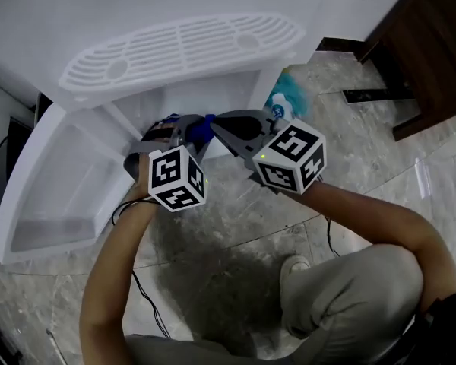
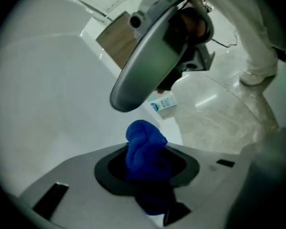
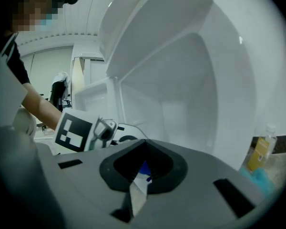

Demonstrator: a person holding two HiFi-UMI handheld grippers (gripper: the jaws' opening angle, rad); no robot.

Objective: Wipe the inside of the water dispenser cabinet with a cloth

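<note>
The white water dispenser (image 1: 182, 44) stands in front of me, its lower cabinet (image 3: 181, 94) open and its door (image 1: 61, 181) swung out to the left. A bunched blue cloth (image 2: 143, 144) is pinched in my left gripper (image 2: 145, 163), just outside the cabinet opening in the head view (image 1: 201, 126). My right gripper (image 1: 222, 124) hovers close beside the left one with its jaws shut and nothing in them; from the left gripper view it (image 2: 152, 61) hangs just above the cloth. The right gripper view faces the bare white cabinet walls.
Dark wooden furniture (image 1: 425, 44) stands at the right. A blue-and-white packet (image 1: 289, 101) lies on the marble floor beside the dispenser, and a yellow bottle (image 3: 260, 152) stands near it. Black cables (image 1: 148, 295) trail on the floor by my knee (image 1: 349, 295).
</note>
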